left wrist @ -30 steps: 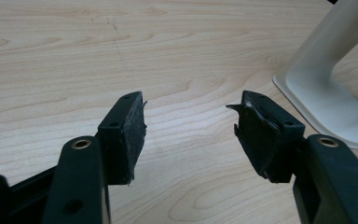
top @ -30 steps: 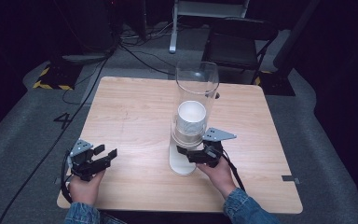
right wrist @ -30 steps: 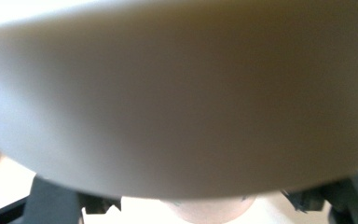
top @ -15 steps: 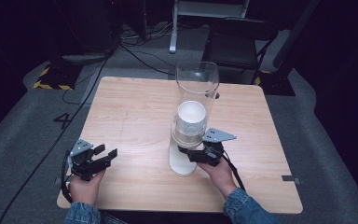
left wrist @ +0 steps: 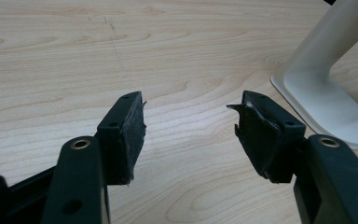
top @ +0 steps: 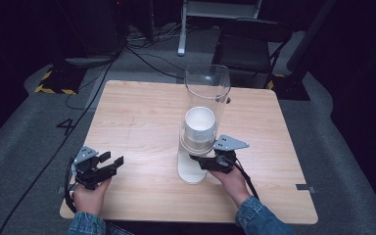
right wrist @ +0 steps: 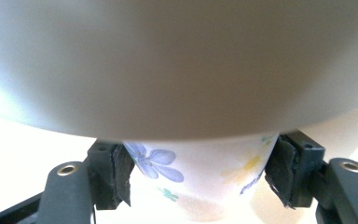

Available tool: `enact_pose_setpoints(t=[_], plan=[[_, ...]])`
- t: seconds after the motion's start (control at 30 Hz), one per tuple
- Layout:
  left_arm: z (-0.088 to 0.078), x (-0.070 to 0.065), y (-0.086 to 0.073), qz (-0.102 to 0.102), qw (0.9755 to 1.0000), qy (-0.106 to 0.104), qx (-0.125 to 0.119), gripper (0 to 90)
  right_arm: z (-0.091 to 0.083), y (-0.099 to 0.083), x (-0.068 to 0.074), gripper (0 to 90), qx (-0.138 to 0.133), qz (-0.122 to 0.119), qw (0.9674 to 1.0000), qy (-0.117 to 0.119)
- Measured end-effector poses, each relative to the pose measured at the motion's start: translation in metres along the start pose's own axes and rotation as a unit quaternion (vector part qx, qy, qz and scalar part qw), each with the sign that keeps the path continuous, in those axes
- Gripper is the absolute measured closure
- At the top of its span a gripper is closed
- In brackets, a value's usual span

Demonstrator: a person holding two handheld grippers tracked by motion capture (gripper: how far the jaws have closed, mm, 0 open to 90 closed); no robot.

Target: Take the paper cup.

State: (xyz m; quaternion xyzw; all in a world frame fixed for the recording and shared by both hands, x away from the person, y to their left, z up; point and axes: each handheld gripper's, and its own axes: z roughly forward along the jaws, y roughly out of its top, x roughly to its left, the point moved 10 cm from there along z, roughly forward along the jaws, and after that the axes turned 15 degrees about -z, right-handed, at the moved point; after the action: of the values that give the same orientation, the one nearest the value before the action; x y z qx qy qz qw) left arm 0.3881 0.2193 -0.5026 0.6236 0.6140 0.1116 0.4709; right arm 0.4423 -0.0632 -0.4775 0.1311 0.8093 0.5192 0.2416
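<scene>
right gripper [right wrist: 198, 175]: clamped on flowered paper cup [right wrist: 196, 179] beneath cup dispenser tube [top: 205, 110] | left gripper [left wrist: 189, 133]: jaws apart, empty, over wooden table [left wrist: 74, 56]; dispenser base [left wrist: 326, 100] to its right

Square light wooden table [top: 142, 117], white dispenser stand [top: 190, 172] resting near its front edge

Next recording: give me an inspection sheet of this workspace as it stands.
Surface: wooden table, bare around the stand.
Job's things: white cup dispenser with clear tube; flowered paper cup sticking out below it.
Clutter: nothing seen.
Grippers: left gripper open, over bare wood near the table's front left; right gripper with jaws on both sides of the cup.
Cables: one trails from each gripper; more lie on the floor behind.
Surroundings: grey carpet, dark chair, hazard-striped tape.
</scene>
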Motion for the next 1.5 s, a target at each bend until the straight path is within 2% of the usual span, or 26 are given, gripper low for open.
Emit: enact_pose_setpoints(t=[0.83, 0.93, 1.07, 1.33, 1.5], plan=[[0.004, -0.002, -0.001, -0.003, 1.0, -0.002, 0.006, 41.1, 0.001, -0.001, 0.007, 32.9, -0.006, 0.029, 0.9996, 0.003], [0.005, -0.002, 0.0, 0.0, 1.0, -0.002, 0.006, 41.1, 0.005, -0.003, 0.014, 33.5, -0.007, 0.063, 0.9975, 0.032], [0.004, -0.003, 0.0, -0.001, 1.0, -0.003, 0.005, 41.1, 0.009, -0.012, 0.015, 33.7, -0.002, 0.068, 0.9969, 0.039], [0.004, -0.002, 0.0, 0.0, 1.0, -0.003, 0.004, 41.1, 0.009, -0.016, 0.015, 33.6, -0.003, 0.043, 0.9987, 0.027], [0.004, -0.002, 0.001, -0.001, 1.0, -0.004, 0.005, 41.1, 0.011, -0.024, 0.018, 33.5, -0.001, 0.041, 0.9988, 0.025]])
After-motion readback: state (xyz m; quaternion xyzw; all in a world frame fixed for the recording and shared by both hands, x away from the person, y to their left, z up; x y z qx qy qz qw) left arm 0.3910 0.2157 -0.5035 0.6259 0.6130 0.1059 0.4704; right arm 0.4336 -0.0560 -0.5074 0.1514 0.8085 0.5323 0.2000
